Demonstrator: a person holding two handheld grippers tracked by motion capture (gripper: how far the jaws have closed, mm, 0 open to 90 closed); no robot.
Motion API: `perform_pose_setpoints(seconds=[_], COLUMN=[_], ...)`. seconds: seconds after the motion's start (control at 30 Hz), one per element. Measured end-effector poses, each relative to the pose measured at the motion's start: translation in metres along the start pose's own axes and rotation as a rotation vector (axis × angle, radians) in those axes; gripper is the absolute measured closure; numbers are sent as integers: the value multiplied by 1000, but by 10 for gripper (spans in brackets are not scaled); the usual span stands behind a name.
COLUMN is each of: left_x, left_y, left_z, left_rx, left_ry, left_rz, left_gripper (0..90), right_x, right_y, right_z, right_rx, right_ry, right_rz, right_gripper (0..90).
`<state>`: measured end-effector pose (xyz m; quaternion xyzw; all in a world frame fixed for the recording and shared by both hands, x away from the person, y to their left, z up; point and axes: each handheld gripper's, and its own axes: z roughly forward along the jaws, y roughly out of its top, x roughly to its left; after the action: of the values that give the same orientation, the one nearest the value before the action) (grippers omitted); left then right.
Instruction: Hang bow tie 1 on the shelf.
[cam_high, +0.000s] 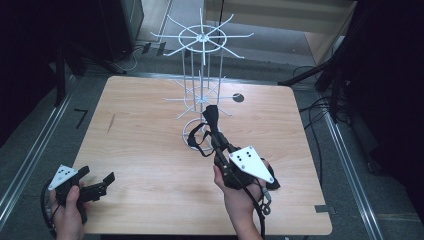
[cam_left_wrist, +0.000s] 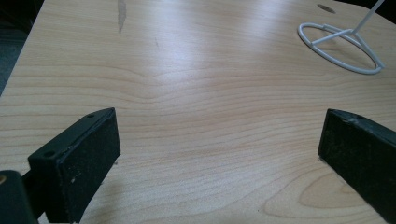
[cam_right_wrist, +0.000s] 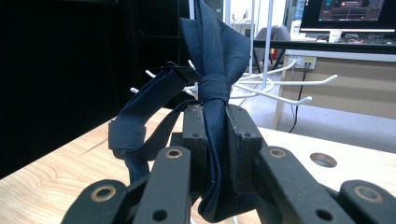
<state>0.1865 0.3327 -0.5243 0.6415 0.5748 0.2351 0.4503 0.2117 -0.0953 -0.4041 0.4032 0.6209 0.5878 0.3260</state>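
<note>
The right gripper (cam_high: 216, 131) was clamped on a dark bow tie (cam_right_wrist: 215, 70), holding it above the table (cam_high: 140, 150) just in front of the white wire rack (cam_high: 202, 65); the left gripper (cam_high: 97, 182) rested near the table's front left corner, jaws apart with only bare wood between them.

Left gripper (cam_high: 97, 184) rests low, jaws wide apart; right gripper (cam_high: 212, 122) raised, jaws clamped

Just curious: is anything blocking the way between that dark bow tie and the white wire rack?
Nothing visible does. The right gripper holds the bow tie up right beside the rack; only open air separates it from the nearest hooks.
</note>
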Motion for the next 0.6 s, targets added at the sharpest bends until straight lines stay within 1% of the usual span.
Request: perform_pose_setpoints(seconds=[0.2,0.23,0.3,0.5,0.6], left_x=[0,0,0,0,0], left_y=[0,0,0,0,0], left_z=[0,0,0,0,0], left_rx=[1,1,0,-1,-1], left_ry=[1,1,0,-1,-1], left_rz=[-1,-1,-1,-3,-4], left_gripper=[0,0,0,0,0], right_x=[0,-2,-2,-6,-7], right_y=[2,1,0,-6,-6], right_z=[5,8,9,21,23], right_rx=[6,14,18,47,50], right_ry=[-1,-9,-11,-27,-31], right_rz=[-2,0,2,5,5], right_gripper=[801,801,801,801,800])
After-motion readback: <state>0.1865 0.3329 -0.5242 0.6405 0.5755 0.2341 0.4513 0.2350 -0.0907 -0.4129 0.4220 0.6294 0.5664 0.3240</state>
